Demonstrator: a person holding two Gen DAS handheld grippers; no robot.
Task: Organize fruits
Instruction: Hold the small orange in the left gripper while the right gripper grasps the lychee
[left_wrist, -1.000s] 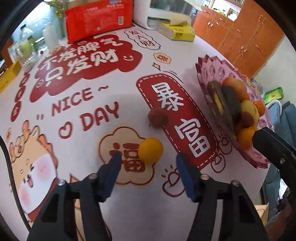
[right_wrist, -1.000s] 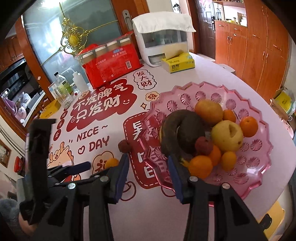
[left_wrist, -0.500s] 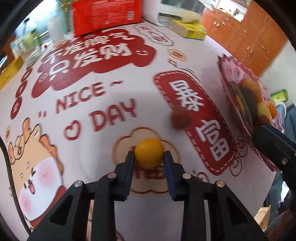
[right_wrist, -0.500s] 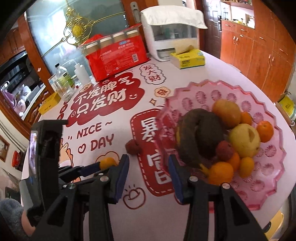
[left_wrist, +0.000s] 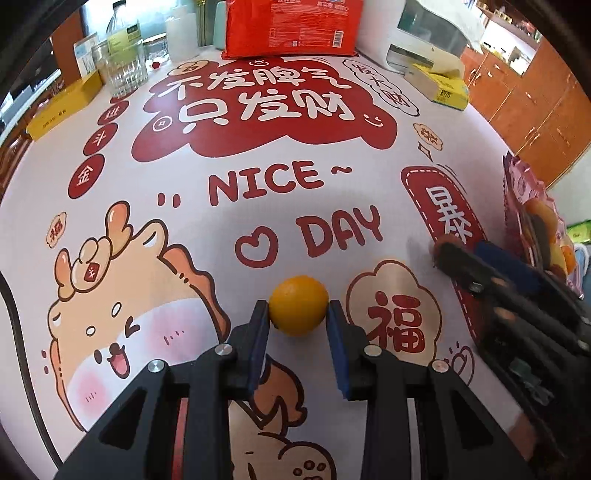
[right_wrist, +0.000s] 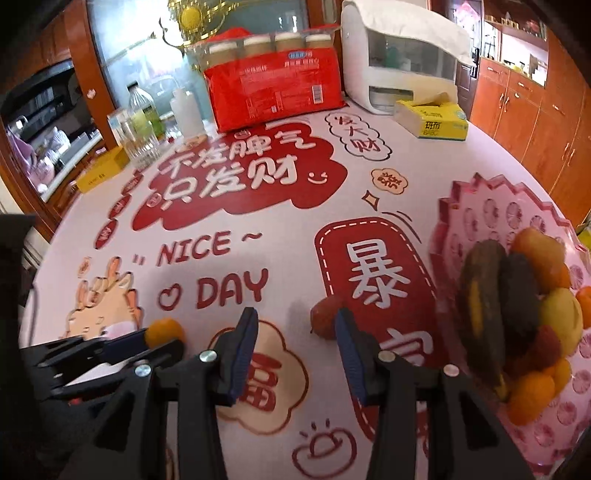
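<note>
My left gripper (left_wrist: 297, 312) had its fingers pinched on the orange (left_wrist: 298, 305), low over the worktop (left_wrist: 258, 236), I judged for carrying to the far-right plate (right_wrist: 491, 210). My right gripper (right_wrist: 293, 325) had its fingers wide beside the red fruit (right_wrist: 324, 317), which only the right view showed clearly.

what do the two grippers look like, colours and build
Both match: the left gripper and right gripper have matte black angular frames with triangular cut-outs, silver round bolts at the joints, and flat blue pads lining the inner finger faces. No cables, markings or sleeves show.
</note>
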